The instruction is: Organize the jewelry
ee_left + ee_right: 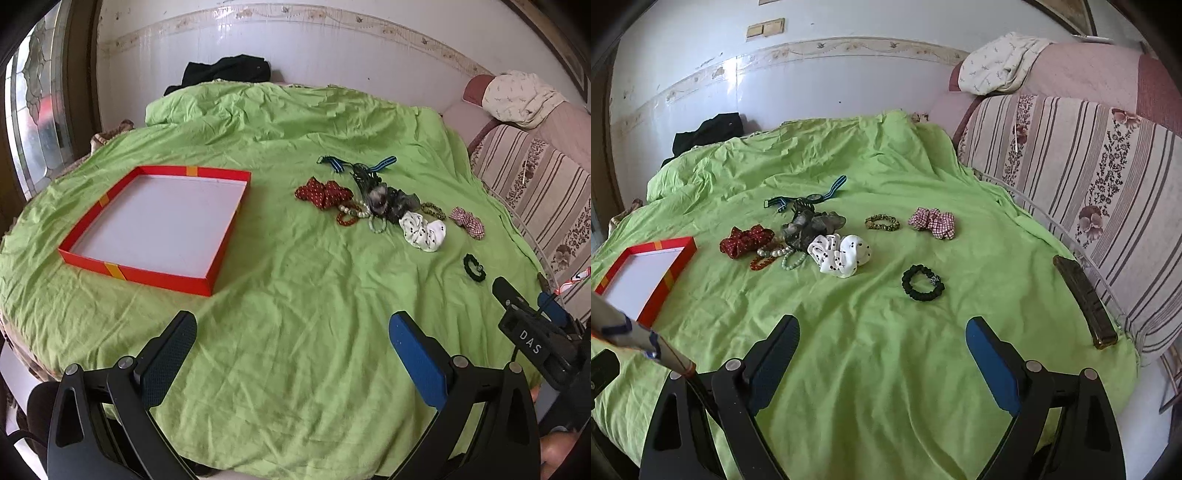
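**Jewelry and hair ties heaped on a green sheet, both grippers empty**

In the right wrist view the pile sits centre frame on the green sheet [886, 369]: a red dotted scrunchie [746, 240], bead bracelets [777, 256] in amber, pearl and pale green, a white scrunchie [840, 254] with black dots, and a striped-strap watch [812, 197] behind. A black bracelet [922, 282] lies apart, lower right. The red tray [140, 275], white inside, lies left of centre in the left wrist view. The left gripper [291, 349] and right gripper [882, 349] both gape wide, holding nothing.
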A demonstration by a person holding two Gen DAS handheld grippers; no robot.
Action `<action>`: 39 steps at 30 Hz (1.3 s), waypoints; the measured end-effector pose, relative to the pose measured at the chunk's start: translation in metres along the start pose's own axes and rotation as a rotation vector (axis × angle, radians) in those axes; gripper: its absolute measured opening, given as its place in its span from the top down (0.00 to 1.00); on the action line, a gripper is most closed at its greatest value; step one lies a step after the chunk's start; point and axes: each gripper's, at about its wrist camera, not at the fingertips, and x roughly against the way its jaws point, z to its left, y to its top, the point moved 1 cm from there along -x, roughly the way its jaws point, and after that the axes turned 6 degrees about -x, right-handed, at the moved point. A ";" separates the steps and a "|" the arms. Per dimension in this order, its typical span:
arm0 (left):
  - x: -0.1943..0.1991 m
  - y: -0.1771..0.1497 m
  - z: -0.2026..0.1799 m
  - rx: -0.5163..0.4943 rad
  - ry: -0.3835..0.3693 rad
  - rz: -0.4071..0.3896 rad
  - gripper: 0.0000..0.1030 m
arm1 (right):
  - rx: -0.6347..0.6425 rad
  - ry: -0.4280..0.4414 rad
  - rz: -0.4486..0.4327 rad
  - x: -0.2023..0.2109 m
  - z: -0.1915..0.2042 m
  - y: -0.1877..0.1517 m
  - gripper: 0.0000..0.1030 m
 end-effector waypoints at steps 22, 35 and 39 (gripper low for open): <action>-0.022 -0.006 -0.017 -0.082 0.007 0.057 0.00 | 0.055 0.051 0.101 -0.023 0.013 -0.021 0.18; -0.031 -0.009 -0.016 -0.070 -0.022 0.096 0.00 | 0.039 0.048 0.130 -0.028 0.008 -0.024 0.18; -0.032 -0.010 -0.016 -0.073 -0.009 0.109 0.00 | 0.038 0.050 0.130 -0.028 0.009 -0.024 0.18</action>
